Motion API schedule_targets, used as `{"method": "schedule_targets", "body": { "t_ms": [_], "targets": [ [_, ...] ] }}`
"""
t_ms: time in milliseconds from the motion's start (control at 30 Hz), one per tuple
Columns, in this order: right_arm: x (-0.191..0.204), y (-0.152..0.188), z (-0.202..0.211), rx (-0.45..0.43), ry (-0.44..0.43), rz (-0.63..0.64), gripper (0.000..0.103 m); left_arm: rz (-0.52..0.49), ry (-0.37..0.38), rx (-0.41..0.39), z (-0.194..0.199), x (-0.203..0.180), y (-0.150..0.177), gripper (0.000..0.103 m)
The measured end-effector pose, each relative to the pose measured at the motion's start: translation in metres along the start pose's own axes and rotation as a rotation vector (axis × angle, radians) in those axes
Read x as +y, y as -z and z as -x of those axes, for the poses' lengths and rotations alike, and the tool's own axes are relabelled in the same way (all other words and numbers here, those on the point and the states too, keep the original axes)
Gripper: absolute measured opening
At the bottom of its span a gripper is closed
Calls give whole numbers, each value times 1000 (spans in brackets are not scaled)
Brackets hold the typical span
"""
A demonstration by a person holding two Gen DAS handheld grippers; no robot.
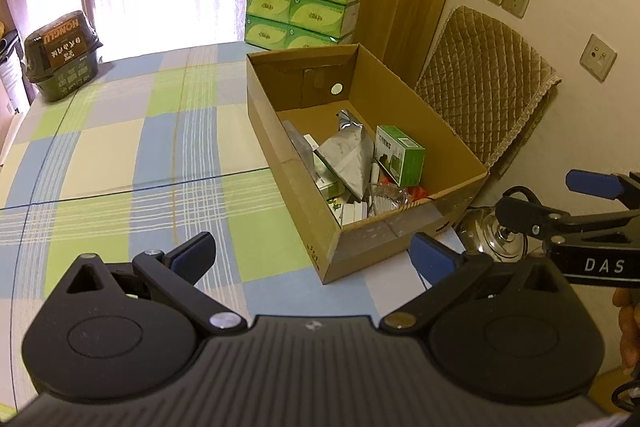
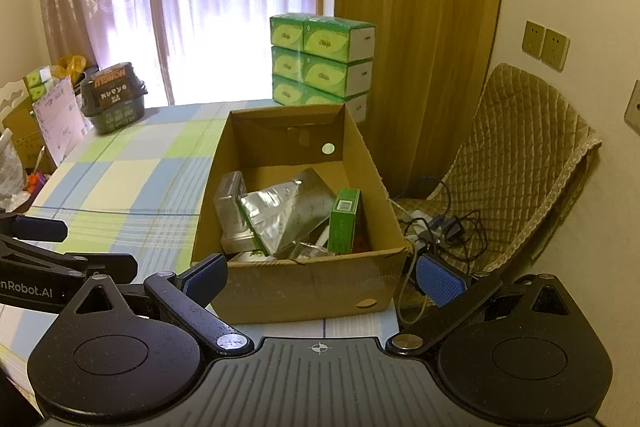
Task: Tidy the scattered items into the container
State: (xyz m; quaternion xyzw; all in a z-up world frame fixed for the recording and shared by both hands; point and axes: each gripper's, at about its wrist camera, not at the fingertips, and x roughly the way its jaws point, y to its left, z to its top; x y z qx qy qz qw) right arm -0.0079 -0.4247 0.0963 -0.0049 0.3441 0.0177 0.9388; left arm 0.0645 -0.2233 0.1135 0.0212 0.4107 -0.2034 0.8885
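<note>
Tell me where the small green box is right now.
The small green box stands upright inside the cardboard box, toward its right wall, beside the silver foil pouch in both wrist views.

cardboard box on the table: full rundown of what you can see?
The cardboard box is plain brown corrugated, rectangular, open-topped, resting flat on the checked tablecloth near its edge. One round hole shows in its far wall. Inside lie a silver foil pouch, an upright green carton and smaller packets. Neither tool touches it.
</note>
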Motion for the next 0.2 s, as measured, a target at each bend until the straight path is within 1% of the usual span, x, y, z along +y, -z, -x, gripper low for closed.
{"method": "schedule_targets", "body": {
  "t_ms": [200],
  "targets": [
    [-2,3,-1,3,2,-4,103,16,-3,-18,-1,5,3,102]
  ]
}}
